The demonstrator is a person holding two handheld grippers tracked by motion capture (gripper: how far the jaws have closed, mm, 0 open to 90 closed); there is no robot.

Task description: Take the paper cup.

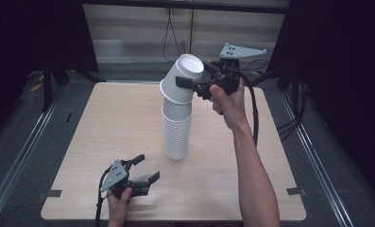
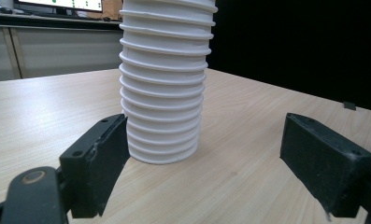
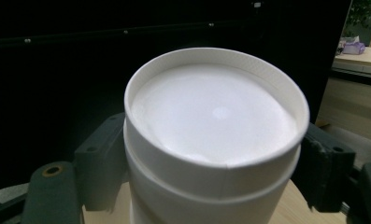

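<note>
A tall stack of upside-down white paper cups (image 1: 177, 132) stands at the middle of the wooden table (image 1: 105, 123). The topmost cup (image 1: 183, 78) leans to the right, its wide rim still over the top of the stack. My right gripper (image 1: 194, 75) is shut on that cup near its base. In the right gripper view the cup's recessed bottom (image 3: 211, 121) sits between the jaws of the right gripper (image 3: 216, 158). My left gripper (image 1: 148, 167) rests open near the table's front left. In its own view the left gripper (image 2: 204, 133) faces the stack's ribbed lower rims (image 2: 164, 93), not touching them.
Black curtains hang on both sides. Cables (image 1: 256, 109) trail from the right gripper toward the back. Metal floor rails (image 1: 20, 156) run along the table's left and right. Tape marks (image 1: 294, 191) sit near the table's front corners.
</note>
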